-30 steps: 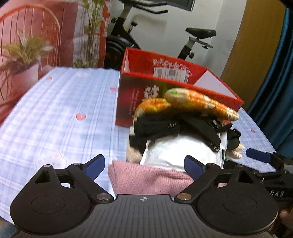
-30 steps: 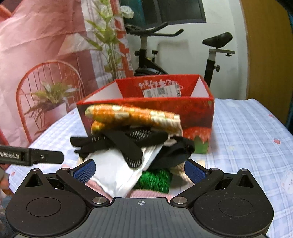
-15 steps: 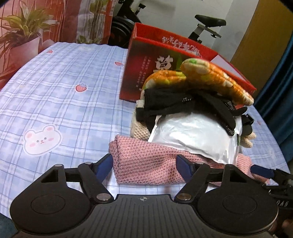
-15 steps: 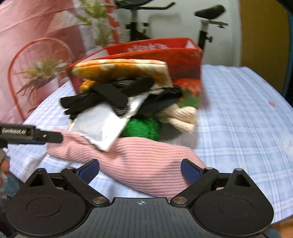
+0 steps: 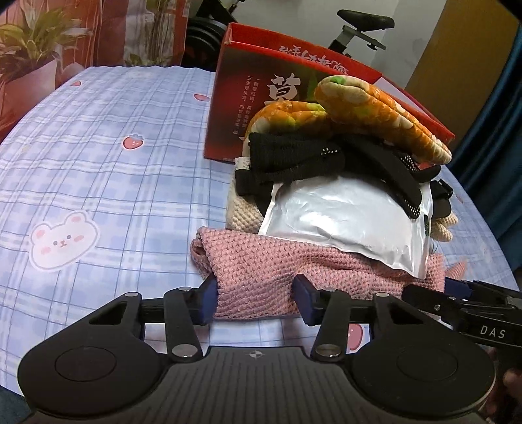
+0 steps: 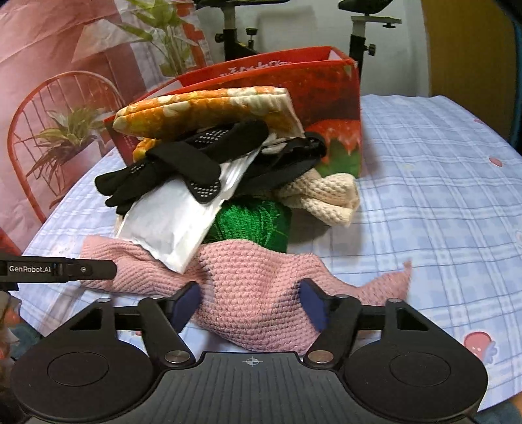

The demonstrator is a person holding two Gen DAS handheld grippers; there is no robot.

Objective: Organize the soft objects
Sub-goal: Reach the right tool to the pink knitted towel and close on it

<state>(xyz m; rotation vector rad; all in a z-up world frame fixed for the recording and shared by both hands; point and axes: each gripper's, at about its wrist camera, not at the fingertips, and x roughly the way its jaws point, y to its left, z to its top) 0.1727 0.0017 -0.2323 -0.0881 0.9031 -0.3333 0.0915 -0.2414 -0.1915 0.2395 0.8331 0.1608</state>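
Observation:
A pile of soft things lies on the blue checked tablecloth [image 5: 98,156]. At the bottom is a pink knit cloth [image 5: 261,270] [image 6: 248,277]. On it rest a white pouch [image 5: 342,221], black dotted gloves [image 6: 195,163] and orange patterned mitts [image 5: 375,107], with a cream knit [image 6: 329,199] and a green bundle [image 6: 254,221] tucked in. My left gripper [image 5: 256,301] is closing, its pads touching the pink cloth's near left end. My right gripper [image 6: 250,305] is closing too, with the cloth's right part bunched between its pads.
A red open cardboard box [image 5: 261,94] [image 6: 326,84] stands right behind the pile. Beyond the table are an exercise bike [image 5: 359,29], a potted plant [image 5: 29,49] and a red wire chair [image 6: 49,107]. Bare tablecloth stretches to the left and right of the pile.
Both grippers came down to the table at the pile's near edge. Their jaws narrowed from wide open onto the pink knit cloth, which now bunches between the pads.

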